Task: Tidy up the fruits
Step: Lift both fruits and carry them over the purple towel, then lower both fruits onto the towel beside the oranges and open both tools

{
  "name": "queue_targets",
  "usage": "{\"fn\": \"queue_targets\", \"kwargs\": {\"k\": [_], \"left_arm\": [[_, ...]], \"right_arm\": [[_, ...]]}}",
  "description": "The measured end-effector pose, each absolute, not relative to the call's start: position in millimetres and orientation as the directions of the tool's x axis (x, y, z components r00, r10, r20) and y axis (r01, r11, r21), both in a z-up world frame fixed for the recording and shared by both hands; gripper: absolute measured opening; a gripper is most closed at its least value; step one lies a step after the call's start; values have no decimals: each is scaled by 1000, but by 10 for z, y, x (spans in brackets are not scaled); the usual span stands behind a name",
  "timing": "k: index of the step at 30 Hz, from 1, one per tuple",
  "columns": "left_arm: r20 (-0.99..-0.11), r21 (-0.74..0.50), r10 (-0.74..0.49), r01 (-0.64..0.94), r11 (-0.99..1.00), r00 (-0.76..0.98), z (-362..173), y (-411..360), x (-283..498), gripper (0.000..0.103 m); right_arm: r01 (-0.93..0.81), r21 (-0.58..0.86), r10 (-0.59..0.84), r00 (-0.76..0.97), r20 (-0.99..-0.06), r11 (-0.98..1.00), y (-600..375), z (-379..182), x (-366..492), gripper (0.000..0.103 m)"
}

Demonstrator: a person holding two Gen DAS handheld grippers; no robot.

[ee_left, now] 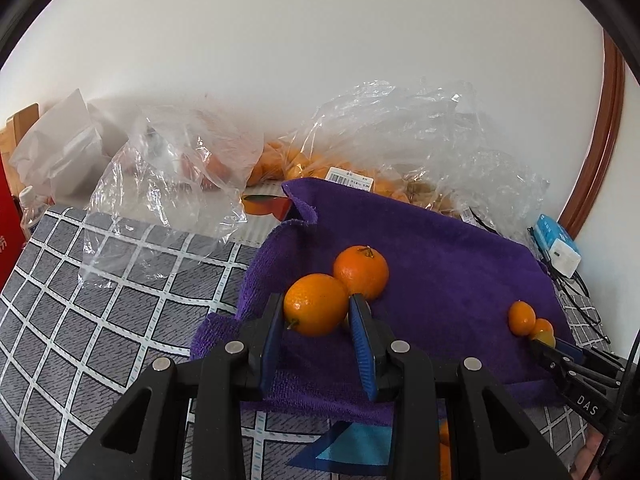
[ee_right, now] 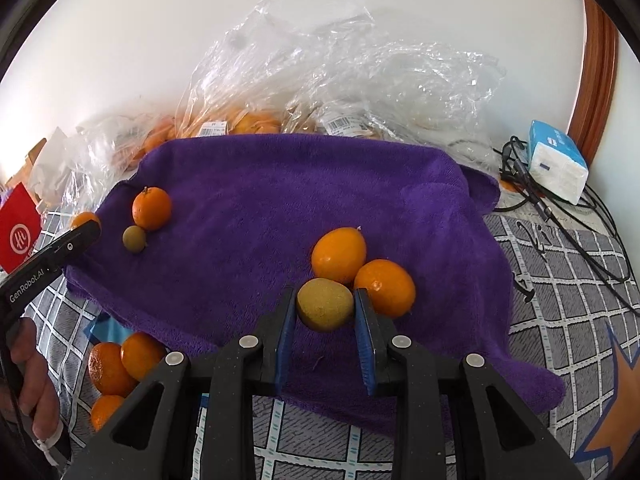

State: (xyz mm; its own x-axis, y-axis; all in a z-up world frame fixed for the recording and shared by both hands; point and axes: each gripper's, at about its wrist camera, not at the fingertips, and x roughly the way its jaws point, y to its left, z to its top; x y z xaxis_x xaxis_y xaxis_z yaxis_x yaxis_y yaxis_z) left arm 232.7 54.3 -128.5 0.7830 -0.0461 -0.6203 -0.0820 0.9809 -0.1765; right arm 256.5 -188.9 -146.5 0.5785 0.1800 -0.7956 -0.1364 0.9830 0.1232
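On the purple towel (ee_right: 280, 184), near its front edge: left hand-held gripper (ee_left: 316, 312) pinches an orange (ee_left: 316, 308) beside a second orange (ee_left: 361, 271). Right hand-held gripper (ee_right: 325, 308) pinches a yellow-green fruit (ee_right: 325, 309) touching two kumquats (ee_right: 339, 254).

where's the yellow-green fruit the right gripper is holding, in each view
Left wrist view: the yellow-green fruit is a sliver at the far right, below two kumquats, at the right gripper.
Right wrist view: the same fruit sits low in the centre, pinched between the blue pads.
Shared landmark: the purple towel, seen in both, with the clear bags behind it.
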Motion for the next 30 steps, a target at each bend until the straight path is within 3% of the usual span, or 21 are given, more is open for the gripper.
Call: {"fn": "queue_targets", "kwargs": {"k": [22,26,30], "left_arm": [[-654,-148,-46,-68,987,755,-1359,501,2395,31],[-659,-152,-46,-72,986,751,-1364,514,2406,31],[-662,-143,-39,-76,987,749,-1372,508,2415,31]], "right_arm": [[-116,116,161,575,-802,987,-1873,-1499,2569,31],[-114,137,178,570,-802,984,-1891,-1466,2560,46],[-118,162,200,597,-777,980,-1924,-1387,2511,52]]}}
